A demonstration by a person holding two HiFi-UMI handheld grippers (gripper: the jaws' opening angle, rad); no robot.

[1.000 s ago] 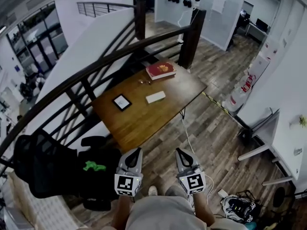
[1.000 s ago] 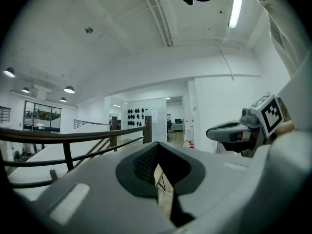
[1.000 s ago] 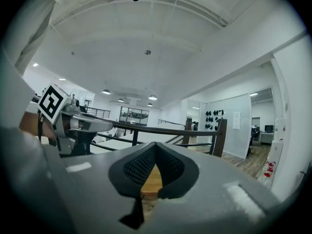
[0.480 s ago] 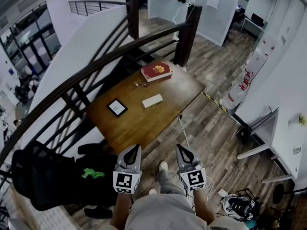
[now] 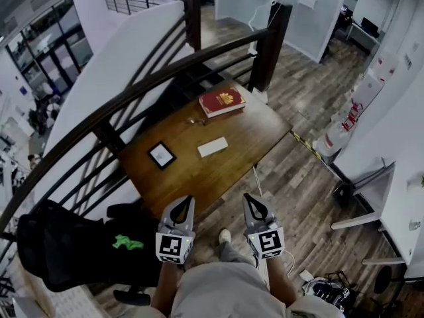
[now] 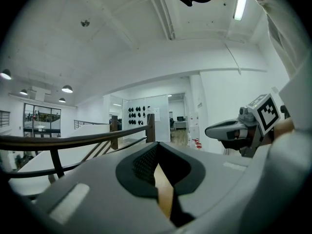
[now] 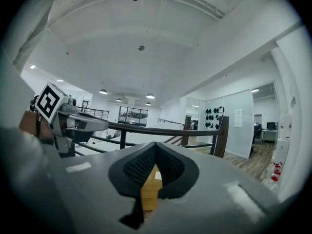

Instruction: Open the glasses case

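Note:
The glasses case (image 5: 212,147), a flat white oblong, lies shut near the middle of the wooden table (image 5: 199,177). Both grippers hover side by side short of the table's near edge, pointing level towards it and well away from the case. My left gripper (image 5: 188,200) is shut with nothing in it; its tips meet in the left gripper view (image 6: 155,149). My right gripper (image 5: 247,199) is shut and empty too, as the right gripper view (image 7: 156,148) shows. Each gripper also appears in the other's view: the right gripper (image 6: 210,129), the left gripper (image 7: 103,125).
A red book (image 5: 222,102) lies at the table's far end, a black-framed tablet (image 5: 161,155) on its left part, a small object (image 5: 194,120) between them. A dark stair railing (image 5: 132,91) runs behind the table. A black chair (image 5: 59,250) stands left, fire extinguishers (image 5: 339,132) right.
The table has drawn nearer to both grippers as the person walks towards it. Both grippers stay shut and side by side.

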